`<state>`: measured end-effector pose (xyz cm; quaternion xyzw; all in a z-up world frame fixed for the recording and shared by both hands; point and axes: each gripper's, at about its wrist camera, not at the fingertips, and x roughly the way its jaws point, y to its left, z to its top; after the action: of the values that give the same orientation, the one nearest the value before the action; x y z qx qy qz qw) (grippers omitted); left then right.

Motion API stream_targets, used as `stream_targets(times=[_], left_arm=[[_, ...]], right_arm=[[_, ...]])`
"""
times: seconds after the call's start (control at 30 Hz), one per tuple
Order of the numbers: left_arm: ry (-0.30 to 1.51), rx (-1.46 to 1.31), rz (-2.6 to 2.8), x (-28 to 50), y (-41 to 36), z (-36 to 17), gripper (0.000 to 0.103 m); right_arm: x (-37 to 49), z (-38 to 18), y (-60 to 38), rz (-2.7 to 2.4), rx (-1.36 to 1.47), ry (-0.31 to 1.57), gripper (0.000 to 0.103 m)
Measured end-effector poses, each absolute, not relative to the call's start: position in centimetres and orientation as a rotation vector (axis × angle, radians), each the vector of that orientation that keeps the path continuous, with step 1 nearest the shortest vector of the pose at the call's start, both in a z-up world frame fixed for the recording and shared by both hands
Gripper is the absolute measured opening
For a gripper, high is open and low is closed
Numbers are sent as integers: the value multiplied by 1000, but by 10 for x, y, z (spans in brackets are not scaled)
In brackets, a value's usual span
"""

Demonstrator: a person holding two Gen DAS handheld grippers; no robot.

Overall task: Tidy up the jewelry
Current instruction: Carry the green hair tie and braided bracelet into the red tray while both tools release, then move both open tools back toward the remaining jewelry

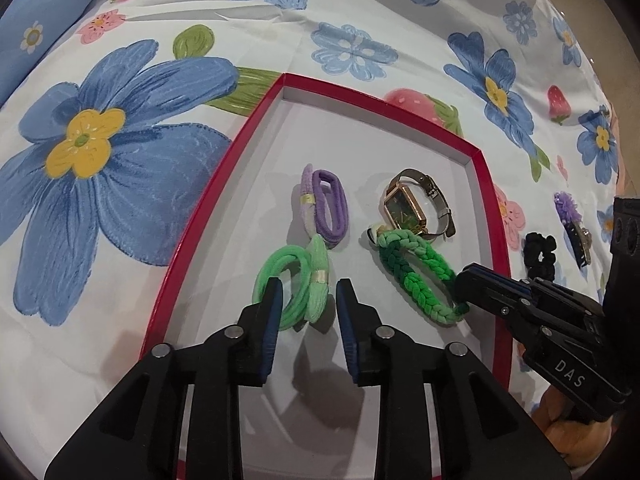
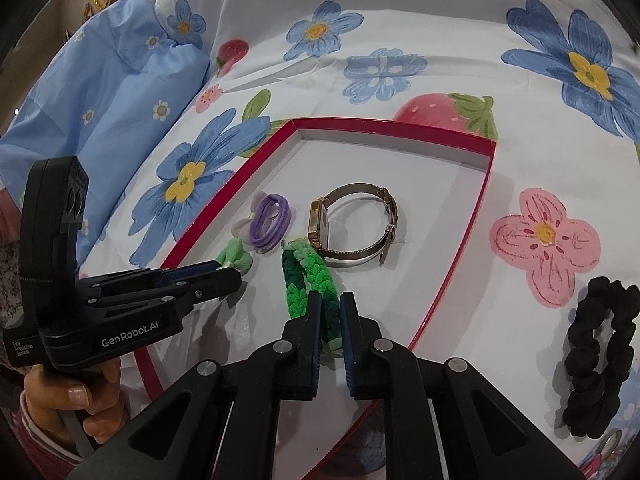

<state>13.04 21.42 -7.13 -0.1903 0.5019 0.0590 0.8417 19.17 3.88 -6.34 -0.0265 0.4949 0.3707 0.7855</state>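
Bedding printed with blue flowers and strawberries (image 1: 360, 12) is lying under a red-rimmed tray (image 1: 224, 184), which is holding four pieces. Well outside its right rim, a black scrunchie (image 2: 600, 352) is sitting on the cloth. Inside, a gold watch (image 1: 416, 204) is resting beside a purple hair tie (image 1: 326, 206), with a braided green bracelet (image 1: 420, 276) touching the watch. The left gripper (image 1: 308, 304) is standing with jaws apart around a light green hair tie (image 1: 298, 292), one finger through its loop. The right gripper (image 2: 330, 312) is pinching the bracelet's near end between nearly closed fingers.
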Motion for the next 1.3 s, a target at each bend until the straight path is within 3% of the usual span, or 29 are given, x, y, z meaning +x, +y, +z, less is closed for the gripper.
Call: stream_targets(times=[0.17,0.53,0.67,1.3], left_arm=[[1046,-437,134,119,216,-66,34],[991,-478,108,91,195,-43,39],[973,-471,81,86,181,-33,42],[988,-408,-75,81,98,-16,46]], right_arm=[[188,-57,33,813,-36,1056,28],[165,-32,-8,805,28,1007,29],[155,-23,-28,788,53,984,35],[124,-12,-133,638,110,943,36]])
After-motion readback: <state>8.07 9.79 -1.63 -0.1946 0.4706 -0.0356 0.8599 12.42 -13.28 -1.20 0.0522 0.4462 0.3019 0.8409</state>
